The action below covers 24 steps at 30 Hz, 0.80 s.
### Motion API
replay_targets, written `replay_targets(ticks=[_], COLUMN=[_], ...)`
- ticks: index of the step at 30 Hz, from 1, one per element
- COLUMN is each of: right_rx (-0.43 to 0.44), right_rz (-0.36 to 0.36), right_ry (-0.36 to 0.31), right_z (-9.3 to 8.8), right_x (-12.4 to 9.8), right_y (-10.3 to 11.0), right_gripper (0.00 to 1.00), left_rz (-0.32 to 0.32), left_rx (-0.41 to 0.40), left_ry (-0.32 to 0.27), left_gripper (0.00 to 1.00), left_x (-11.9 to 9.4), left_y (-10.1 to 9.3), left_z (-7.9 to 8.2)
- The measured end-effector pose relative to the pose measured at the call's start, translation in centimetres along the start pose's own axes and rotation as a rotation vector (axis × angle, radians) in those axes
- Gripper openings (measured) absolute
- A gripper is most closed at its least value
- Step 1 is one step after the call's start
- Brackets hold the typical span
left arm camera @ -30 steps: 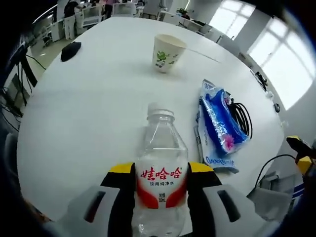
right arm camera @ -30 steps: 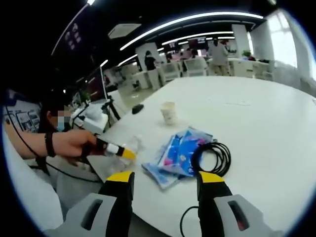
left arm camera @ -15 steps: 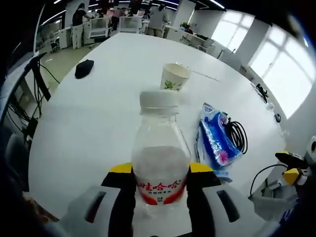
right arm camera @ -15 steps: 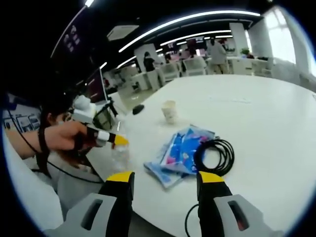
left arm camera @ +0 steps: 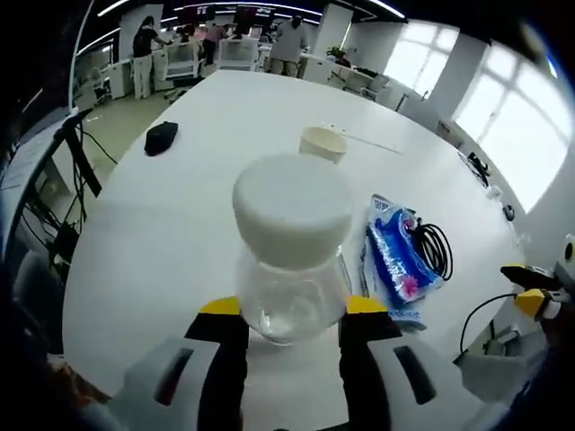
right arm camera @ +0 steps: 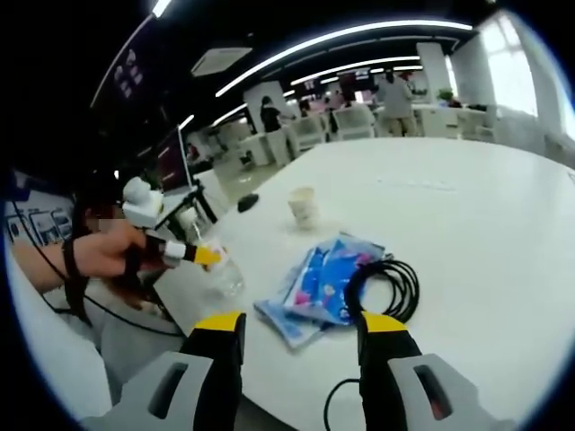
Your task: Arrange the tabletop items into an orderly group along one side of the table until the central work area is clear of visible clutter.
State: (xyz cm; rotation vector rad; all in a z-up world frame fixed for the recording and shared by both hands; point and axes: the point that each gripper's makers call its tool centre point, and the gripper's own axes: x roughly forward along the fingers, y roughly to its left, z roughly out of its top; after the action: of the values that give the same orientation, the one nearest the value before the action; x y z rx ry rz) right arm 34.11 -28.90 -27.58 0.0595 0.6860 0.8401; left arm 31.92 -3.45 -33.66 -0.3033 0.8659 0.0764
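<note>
Bright windows (left arm camera: 521, 117), ceiling light strips (right arm camera: 359, 40)

Paper cup (left arm camera: 322, 143) lower part hidden behind bottle cap (left arm camera: 293, 209); cable (right arm camera: 384, 285) end cut off.

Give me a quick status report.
Left claw shut on water bottle, lifted. Right claw open, empty. Ahead: paper cup, blue packets, black cable.

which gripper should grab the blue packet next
Right, probably. The right gripper is open and empty, with the blue packet just beyond its jaws on the table. The left gripper is shut on the water bottle.
</note>
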Motion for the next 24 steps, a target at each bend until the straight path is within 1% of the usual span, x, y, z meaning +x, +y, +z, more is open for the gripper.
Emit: replay_targets(ticks=[3,5,7,11,14,16,19,21,24], right_rx=[0.002,0.003,-0.006,-0.014,-0.009,-0.008,-0.008,-0.005,-0.003], right_rz=[0.005,0.010,0.016,0.022,0.022,0.023,0.025,0.025,0.028], right_ry=[-0.003,-0.010,-0.015,-0.005,0.001,0.004,0.012,0.013,0.011], right_z=[0.1,0.5,0.7,0.3,0.0,-0.3,-0.5,-0.5,-0.4], right_x=[0.3,0.4,0.4,0.5,0.3,0.3,0.4,0.4,0.4], right_y=[0.0,0.1,0.4,0.3,0.5,0.7,0.7,0.8,0.9], right_gripper=[0.50,0.50,0.50,0.50,0.50,0.50,0.50,0.50,0.49], left_rz=[-0.001,0.000,0.001,0.011,0.011,0.013,0.021,0.024,0.023], left_rx=[0.003,0.007,0.008,0.007,0.014,0.038,0.100,0.122,0.154], left_ry=[-0.008,-0.016,-0.021,-0.037,-0.040,-0.042,-0.041,-0.038,-0.037], left_gripper=[0.37,0.37,0.37,0.37,0.37,0.37,0.37,0.37,0.37], left_x=[-0.2,-0.4,-0.3,-1.3,-1.2,-1.1,-1.0,-0.9,-0.6], left_y=[0.3,0.2,0.5,0.2,0.4,0.2,-0.1,-0.2,-0.4], left_z=[-0.2,-0.4,-0.2,-1.1,-1.2,-1.3,-1.5,-1.7,-1.5])
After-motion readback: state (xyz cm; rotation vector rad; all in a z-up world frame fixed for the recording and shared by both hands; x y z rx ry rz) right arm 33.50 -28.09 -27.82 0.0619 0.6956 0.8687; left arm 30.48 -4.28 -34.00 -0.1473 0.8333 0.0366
